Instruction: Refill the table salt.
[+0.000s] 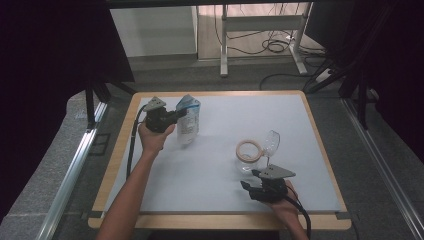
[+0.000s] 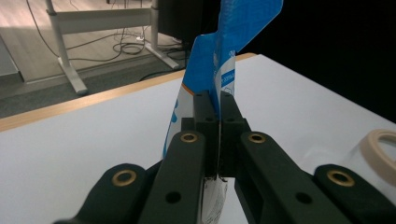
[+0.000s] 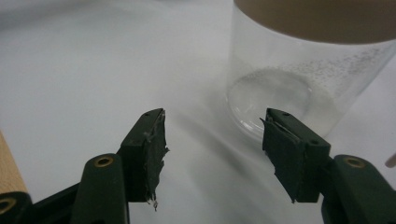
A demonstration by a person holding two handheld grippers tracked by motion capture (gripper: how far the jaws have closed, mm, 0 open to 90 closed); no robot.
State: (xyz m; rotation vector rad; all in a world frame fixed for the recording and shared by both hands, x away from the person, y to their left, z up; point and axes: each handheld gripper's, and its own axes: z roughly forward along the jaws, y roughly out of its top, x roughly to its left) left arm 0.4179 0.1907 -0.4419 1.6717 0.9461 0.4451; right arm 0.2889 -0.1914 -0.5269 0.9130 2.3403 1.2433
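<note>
1. At the far left of the table (image 1: 120, 150), the left gripper (image 1: 176, 116) is held level in the person's left hand (image 1: 152, 139), its jaws pointing toward the right.
2. Its jaws are pressed together on the upper edge of a blue and white pouch (image 1: 188, 120); in the left gripper view the pouch (image 2: 219, 51) rises straight up from between the closed jaws of that gripper (image 2: 218, 116).
3. The pouch stands upright on the white table top, just right of the left gripper and well apart from the things farther right.
4. Right of the middle stands a clear jar (image 1: 248, 156) with a tan rim, and a clear wine glass (image 1: 270, 145) stands just beside it.
5. At the near right edge, the right gripper (image 1: 246, 186) rests in the right hand (image 1: 285, 197), near the jar.
6. In the right gripper view its jaws (image 3: 212, 140) are spread with nothing between them; the jar (image 3: 299, 70) stands just beyond the right-hand jaw, not touching it.
</note>
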